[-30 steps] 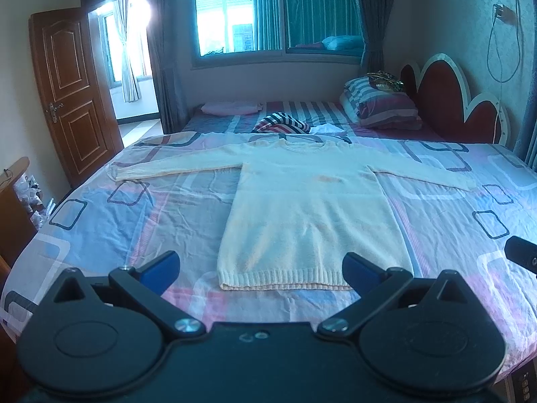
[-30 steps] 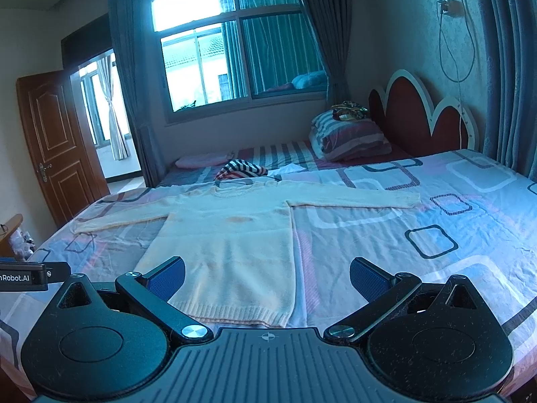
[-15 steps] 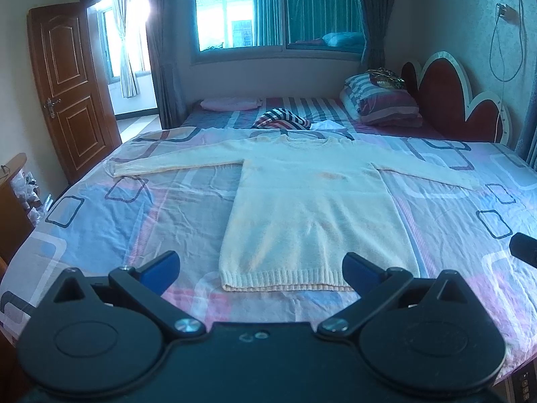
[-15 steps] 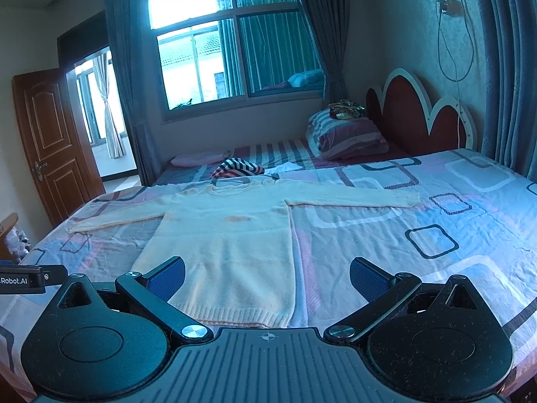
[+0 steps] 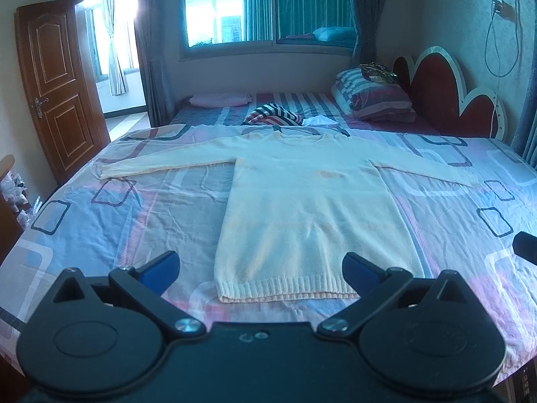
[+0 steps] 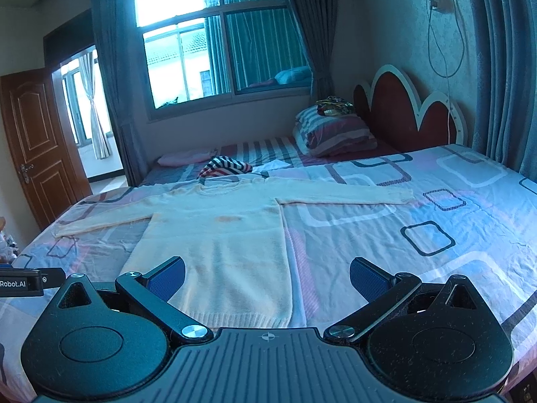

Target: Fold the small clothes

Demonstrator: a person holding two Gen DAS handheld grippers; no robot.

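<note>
A wide bed (image 5: 100, 235) fills the room, under a sheet printed with rounded squares in pink, blue and grey. A cream sweater (image 5: 312, 215) lies flat on it, face up, both sleeves stretched out sideways, its ribbed hem nearest the cameras and its collar toward the far side. Beyond the collar sits a striped garment (image 5: 273, 116) in a heap, then a strip of striped bedding with a pink pillow (image 5: 218, 100) and a stack of striped pillows (image 5: 372, 99) against a red scalloped headboard (image 5: 449, 100). A window (image 6: 218, 43) with teal curtains faces the bed; a brown door (image 5: 57, 87) stands open on the left. The left gripper (image 5: 261, 268) and right gripper (image 6: 267, 277) both hang above the near edge with jaws spread wide, holding nothing — neither touches the sweater. Something dark and patterned tops the pillows, too small to make out, and the cable (image 6: 446, 43) on the wall is cut off at the headboard.
</note>
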